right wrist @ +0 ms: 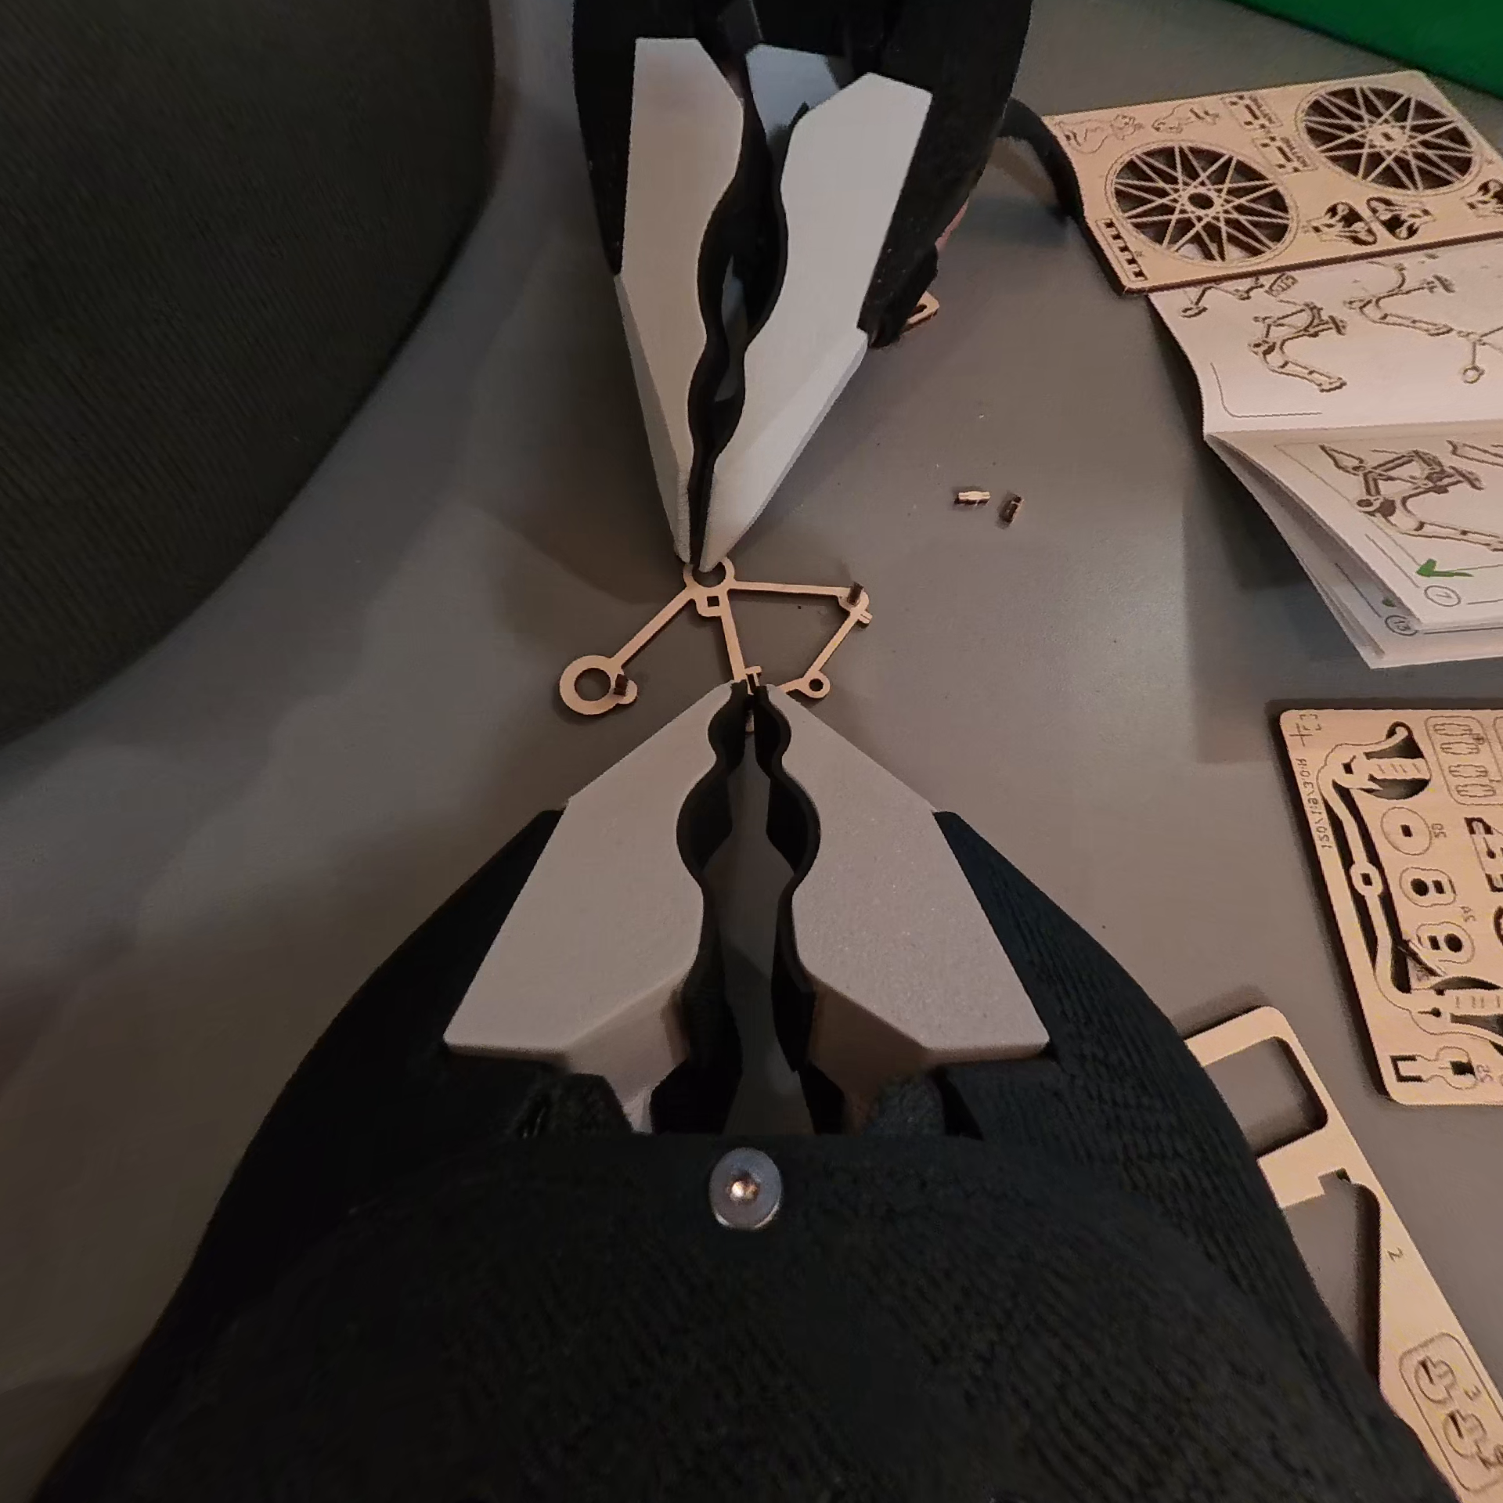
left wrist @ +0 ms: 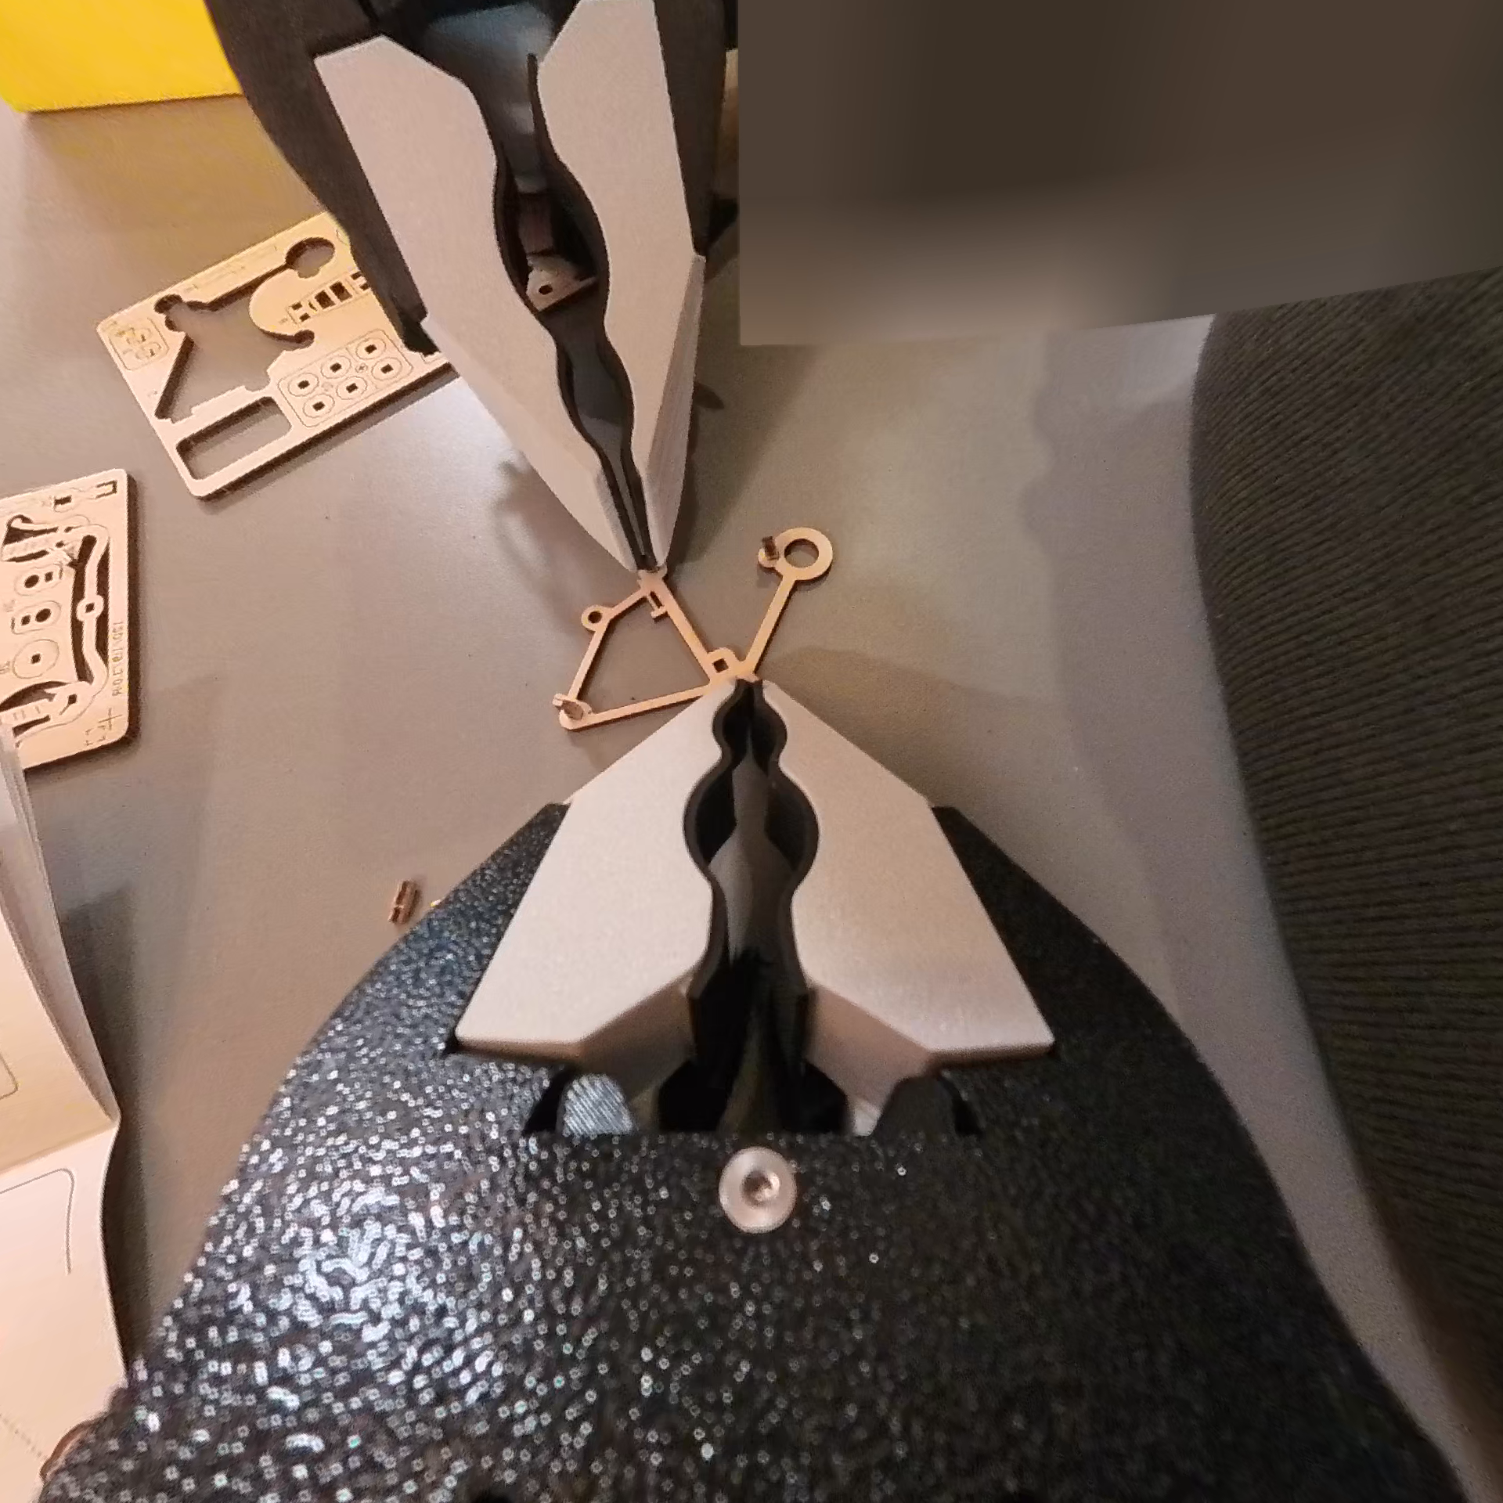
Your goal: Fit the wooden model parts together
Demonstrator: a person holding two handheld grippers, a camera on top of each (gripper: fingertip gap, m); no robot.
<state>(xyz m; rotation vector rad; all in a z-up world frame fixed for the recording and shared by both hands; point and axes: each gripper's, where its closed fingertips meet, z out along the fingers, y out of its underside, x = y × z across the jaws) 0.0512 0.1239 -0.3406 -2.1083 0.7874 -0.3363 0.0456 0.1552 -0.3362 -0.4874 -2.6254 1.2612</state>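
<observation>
A flat grey table fills both views, with a dark ribbed fabric surface curving along one edge. Laser-cut wooden sheets and an open instruction booklet lie off to the side, and 2 tiny loose wooden pins sit apart from everything, near the booklet.

At the centre lies the task's piece: a thin wooden frame, roughly triangular, with a long arm ending in a ring. It rests flat on the table between my 2 tools, which point at each other from opposite ends.

My left tongs are clenched at the corner of the frame where the arm branches off, beside a small square hole. My right tongs are clenched at the opposite corner, right at a small notched joint. Both pairs of tips meet the wood's edge. Whether either is truly pinching the thin wood or only pressing down on it, I cannot tell.

My judgement of the risks: the frame is very slender, so uneven pull or twist between the 2 tongs could snap a strut. With so little wood under each tip, a slip could flick the frame across the table. The small pegs standing in the frame could pop out if it flexes.
</observation>
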